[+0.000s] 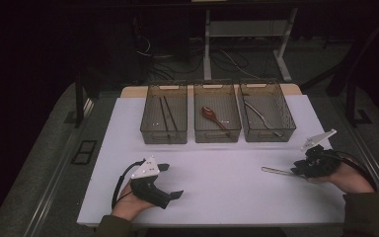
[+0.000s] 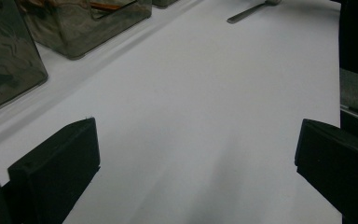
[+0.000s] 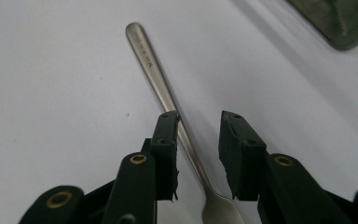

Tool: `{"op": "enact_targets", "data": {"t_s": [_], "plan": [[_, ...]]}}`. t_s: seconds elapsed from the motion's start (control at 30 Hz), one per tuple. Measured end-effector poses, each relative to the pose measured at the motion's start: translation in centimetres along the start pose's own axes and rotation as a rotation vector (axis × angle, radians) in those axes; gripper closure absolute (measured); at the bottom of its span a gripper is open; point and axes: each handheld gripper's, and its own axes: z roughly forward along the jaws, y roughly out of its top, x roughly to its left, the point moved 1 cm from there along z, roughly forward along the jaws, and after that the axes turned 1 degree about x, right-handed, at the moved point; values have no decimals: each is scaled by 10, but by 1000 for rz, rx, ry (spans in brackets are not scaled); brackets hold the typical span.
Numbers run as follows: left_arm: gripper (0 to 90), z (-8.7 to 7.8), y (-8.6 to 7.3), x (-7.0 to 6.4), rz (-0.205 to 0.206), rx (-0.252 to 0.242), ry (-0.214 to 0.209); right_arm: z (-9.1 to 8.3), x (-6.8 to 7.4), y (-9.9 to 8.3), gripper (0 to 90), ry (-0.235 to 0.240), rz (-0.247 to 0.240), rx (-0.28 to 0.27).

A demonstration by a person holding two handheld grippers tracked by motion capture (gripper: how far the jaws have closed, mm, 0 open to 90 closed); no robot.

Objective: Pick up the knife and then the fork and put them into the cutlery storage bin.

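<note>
Over on the right side of the white counter point(image 1: 217, 182) a metal fork point(image 3: 168, 100) lies flat, handle pointing toward the middle. The right tongs point(image 3: 198, 135) sit low over it with the jaws apart, one on each side of the handle near the neck; the left-hand jaw looks right up against the metal, the other stands clear of it, so nothing's gripped. There's some tiny stamped lettering on the handle near its end, but it's too small and blurry for me to read.

The left tongs point(image 1: 169, 181) are down near the front edge on the left, held in a hand point(image 1: 128, 205), jaws spread wide with just bare counter between them.

Along the far side three smoky see-through bins stand in a row, close together. The left bin point(image 1: 164, 114) has a pair of dark chopsticks point(image 1: 167, 113) in it, the middle bin point(image 1: 217, 113) has a reddish-brown spoon point(image 1: 212, 116), and the right bin point(image 1: 267, 112) holds a silvery utensil point(image 1: 259, 116) that I can't make out properly. No labels that I can see on any of the bins.
</note>
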Motion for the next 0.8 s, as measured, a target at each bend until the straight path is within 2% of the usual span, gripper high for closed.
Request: {"op": "enact_targets", "data": {"t_s": [0.17, 0.27, 0.5, 0.8], "plan": [[0, 0, 0, 1, 2, 4, -1, 9, 4, 6, 671, 13, -64, 66], [0, -1, 0, 1, -1, 1, 0, 13, 4, 8, 680, 18, -85, 106], [0, 0, 0, 1, 2, 4, -2, 20, 0, 4, 722, 17, -97, 160], [0, 0, -1, 1, 1, 6, -2, 22, 2, 11, 773, 20, -161, 216]]}}
